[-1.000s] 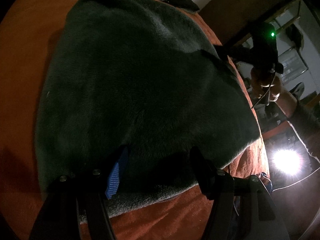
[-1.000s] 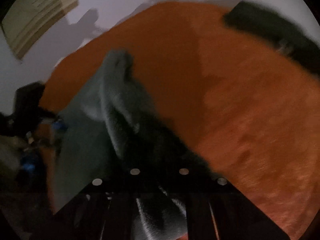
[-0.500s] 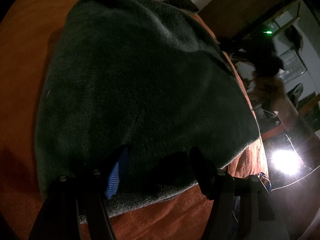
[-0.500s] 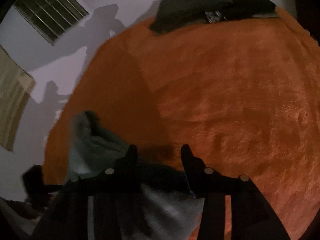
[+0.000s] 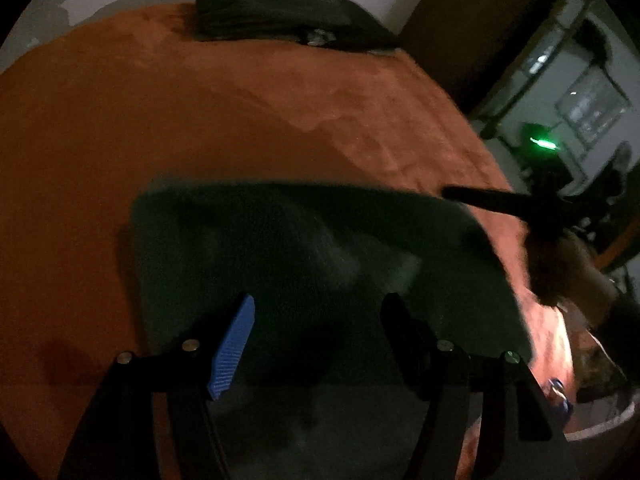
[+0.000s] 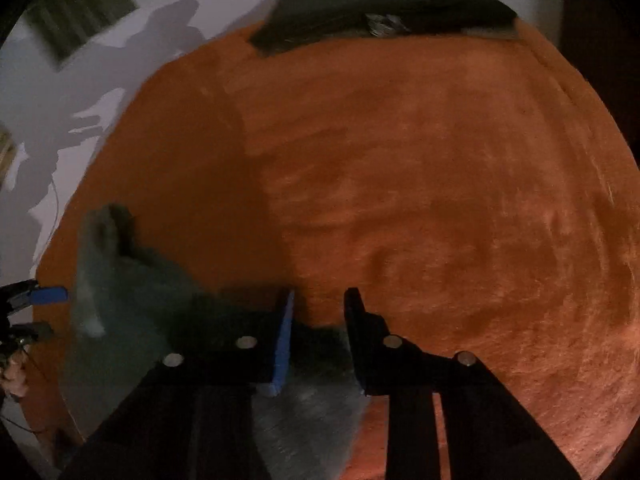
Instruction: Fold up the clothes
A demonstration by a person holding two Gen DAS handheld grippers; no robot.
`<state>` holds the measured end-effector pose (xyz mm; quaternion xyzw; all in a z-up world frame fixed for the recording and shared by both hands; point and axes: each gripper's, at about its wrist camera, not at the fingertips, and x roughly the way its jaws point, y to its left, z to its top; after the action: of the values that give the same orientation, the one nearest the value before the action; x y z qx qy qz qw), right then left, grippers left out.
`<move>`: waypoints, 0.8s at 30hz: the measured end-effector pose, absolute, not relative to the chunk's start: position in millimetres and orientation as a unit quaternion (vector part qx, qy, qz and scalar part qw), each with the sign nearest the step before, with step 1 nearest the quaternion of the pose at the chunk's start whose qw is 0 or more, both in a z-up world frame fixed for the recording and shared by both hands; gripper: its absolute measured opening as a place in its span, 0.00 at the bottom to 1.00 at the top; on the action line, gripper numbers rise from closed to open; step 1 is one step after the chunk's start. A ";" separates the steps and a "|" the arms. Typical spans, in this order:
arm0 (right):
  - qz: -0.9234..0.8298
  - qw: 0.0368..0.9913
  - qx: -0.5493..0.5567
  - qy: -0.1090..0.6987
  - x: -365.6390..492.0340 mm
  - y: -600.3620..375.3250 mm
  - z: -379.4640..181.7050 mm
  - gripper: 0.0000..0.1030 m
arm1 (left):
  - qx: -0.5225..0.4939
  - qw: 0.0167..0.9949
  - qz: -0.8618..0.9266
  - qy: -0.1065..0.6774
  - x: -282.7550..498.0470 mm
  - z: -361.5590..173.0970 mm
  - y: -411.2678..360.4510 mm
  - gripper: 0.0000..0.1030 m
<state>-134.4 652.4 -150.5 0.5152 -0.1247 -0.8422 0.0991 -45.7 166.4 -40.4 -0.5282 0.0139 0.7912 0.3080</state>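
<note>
A dark green fleece garment (image 5: 320, 248) lies on the orange blanket (image 5: 200, 120), blurred by motion. My left gripper (image 5: 320, 320) hovers over its near edge, open, with the blue pad (image 5: 232, 352) on one finger and nothing pinched. In the right wrist view the garment (image 6: 132, 300) spreads to the lower left and reaches under my right gripper (image 6: 320, 308), which is open with a narrow gap. The right gripper (image 5: 500, 200) and the hand holding it show at the garment's right side. The left gripper (image 6: 40, 296) shows at the far left.
A stack of dark folded clothes (image 5: 280, 12) sits at the blanket's far end against the white wall (image 6: 200, 8). Bare orange blanket (image 6: 440, 200) stretches ahead and to the right. Furniture and a green light (image 5: 542, 144) stand beyond the right edge.
My right gripper was shut on the garment, then opened and let it go. My left gripper has drawn back and tilted up, so the garment looks smaller and the far stack shows.
</note>
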 end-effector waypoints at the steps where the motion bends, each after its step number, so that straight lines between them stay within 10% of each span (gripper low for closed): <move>1: -0.842 0.102 0.510 -0.147 -130.2 656.7 -145.9 0.24 | -0.529 0.302 0.793 0.009 -58.3 -43.5 162.9 0.65; 9: -0.838 0.124 0.498 -0.185 -101.7 661.9 -133.7 0.32 | -0.560 0.263 0.783 -0.058 -101.7 -85.8 178.8 0.66; 13: -0.838 0.116 0.509 -0.160 -102.3 658.3 -146.0 0.03 | -0.554 0.260 0.789 -0.055 -104.4 -80.8 172.2 0.68; 24: -0.834 0.105 0.476 -0.258 -100.1 689.2 -145.5 0.02 | -0.511 0.231 0.826 -0.057 -75.7 -58.8 161.2 0.69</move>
<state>-100.1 689.2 -145.5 0.4764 -0.2581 -0.8340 0.1047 -75.7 161.2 -58.8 -0.5111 -0.0565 0.8259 0.2313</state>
